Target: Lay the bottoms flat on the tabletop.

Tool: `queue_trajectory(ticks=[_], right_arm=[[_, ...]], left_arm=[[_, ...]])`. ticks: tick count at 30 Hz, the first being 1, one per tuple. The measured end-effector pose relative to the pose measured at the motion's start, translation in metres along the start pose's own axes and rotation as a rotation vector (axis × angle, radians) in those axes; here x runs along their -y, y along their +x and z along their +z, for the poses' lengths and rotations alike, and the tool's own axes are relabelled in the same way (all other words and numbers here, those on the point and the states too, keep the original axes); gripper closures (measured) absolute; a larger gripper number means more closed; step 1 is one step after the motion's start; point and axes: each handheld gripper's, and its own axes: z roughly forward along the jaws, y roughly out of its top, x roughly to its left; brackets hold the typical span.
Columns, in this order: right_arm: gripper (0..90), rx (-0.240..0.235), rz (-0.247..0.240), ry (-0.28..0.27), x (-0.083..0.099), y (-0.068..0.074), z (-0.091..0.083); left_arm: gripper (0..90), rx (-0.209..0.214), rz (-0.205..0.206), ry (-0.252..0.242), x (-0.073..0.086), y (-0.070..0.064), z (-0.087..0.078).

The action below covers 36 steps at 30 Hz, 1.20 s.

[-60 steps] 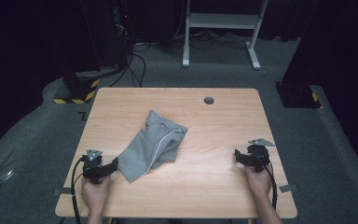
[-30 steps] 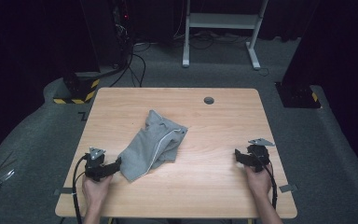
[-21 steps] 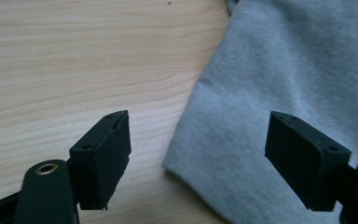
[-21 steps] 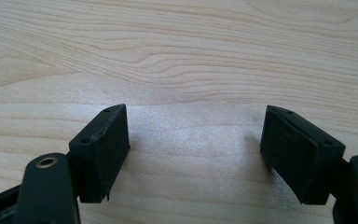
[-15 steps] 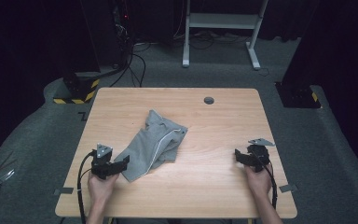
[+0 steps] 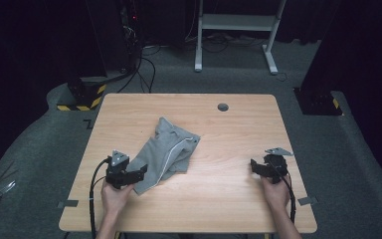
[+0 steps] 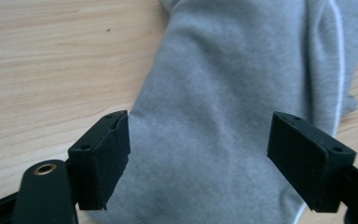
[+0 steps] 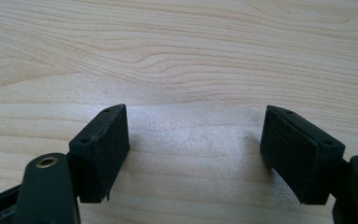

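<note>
Jaws wide over grey garment (image 7: 223, 121); no readable writing.

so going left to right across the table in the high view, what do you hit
left gripper → grey garment → table hole → right gripper

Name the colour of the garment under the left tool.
Grey garment with a thin white stripe; clearest in the left gripper view.
</note>
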Motion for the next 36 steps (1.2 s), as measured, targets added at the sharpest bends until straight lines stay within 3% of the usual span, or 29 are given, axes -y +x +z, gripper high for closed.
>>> queue_trajectory(ticks=[6, 16, 24, 28, 29, 33, 34, 36], right_arm=[[23.7, -0.001, 0.000, 0.000, 0.000, 0.000, 0.000], [23.7, -0.001, -0.001, 0.000, 0.000, 0.000, 0.000], [23.7, 0.001, 0.000, 0.000, 0.000, 0.000, 0.000], [23.7, 0.000, -0.001, 0.000, 0.000, 0.000, 0.000], [23.7, 0.001, 0.000, 0.000, 0.000, 0.000, 0.000], [23.7, 0.001, -0.001, -0.001, 0.000, 0.000, 0.000], [23.7, 0.001, -0.001, -0.001, 0.000, 0.000, 0.000], [23.7, 0.001, -0.001, -0.001, 0.000, 0.000, 0.000]], left_arm=[[19.7, 0.050, -0.006, -0.011, -0.007, -0.009, 0.005], [15.8, 0.089, 0.031, -0.001, -0.018, -0.024, 0.015], [14.4, 0.118, 0.037, -0.004, -0.031, -0.037, 0.026], [13.6, 0.119, 0.043, 0.017, -0.038, -0.042, 0.035], [13.3, 0.109, 0.060, 0.030, -0.040, -0.046, 0.040], [12.7, 0.110, 0.055, 0.060, -0.040, -0.047, 0.051], [10.8, 0.094, 0.052, 0.109, -0.037, -0.047, 0.060], [8.3, 0.077, 0.069, 0.147, -0.033, -0.048, 0.068]])
